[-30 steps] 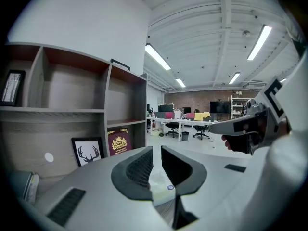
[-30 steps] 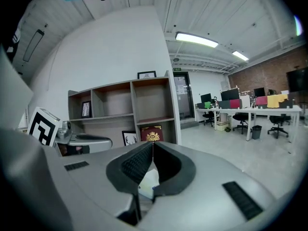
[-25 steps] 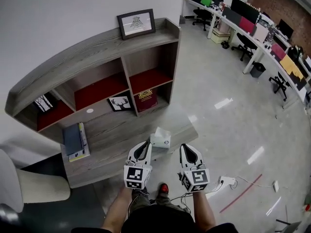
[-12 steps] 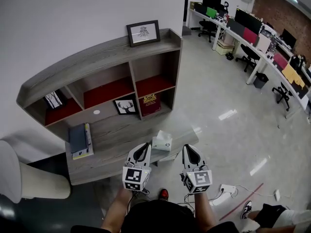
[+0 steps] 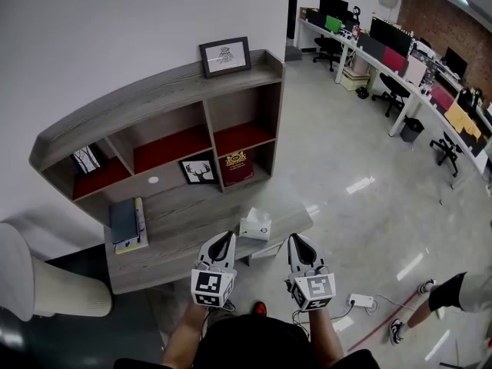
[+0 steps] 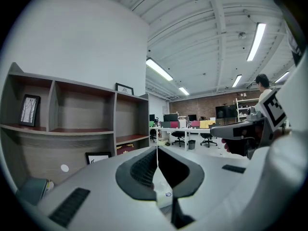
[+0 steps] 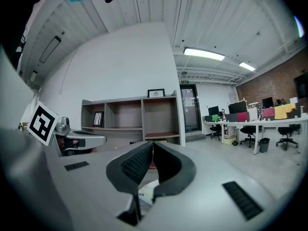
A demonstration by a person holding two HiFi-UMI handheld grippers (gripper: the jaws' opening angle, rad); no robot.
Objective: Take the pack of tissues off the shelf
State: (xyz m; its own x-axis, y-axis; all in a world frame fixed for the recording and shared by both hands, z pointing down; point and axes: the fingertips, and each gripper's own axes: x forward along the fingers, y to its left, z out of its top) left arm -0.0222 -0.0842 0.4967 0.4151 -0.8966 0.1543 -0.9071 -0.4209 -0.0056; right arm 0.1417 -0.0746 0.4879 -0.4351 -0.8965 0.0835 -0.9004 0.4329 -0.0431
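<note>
Here, both the left gripper [image 5: 229, 236] and right gripper [image 5: 294, 238] have fingers pressed together, holding nothing.

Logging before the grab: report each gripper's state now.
Left gripper: closed, holding nothing.
Right gripper: closed, holding nothing.

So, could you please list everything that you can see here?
shelf: one, grey wood with red floors, against the wall
picture: one, black frame, on the shelf top
deer picture: one, black-and-white, lower row, middle
red box: one, dark red, right of the deer picture
books: small stack, dark cover uppermost, ledge's left end
tissues: one pack, white, ledge's right front
desks: one row, white, with monitors, far right
power strip: one, white, floor at right
left hand-held gripper: one, white, shut, empty, near the tissues
right hand-held gripper: one, white, shut, empty, beside the left
</note>
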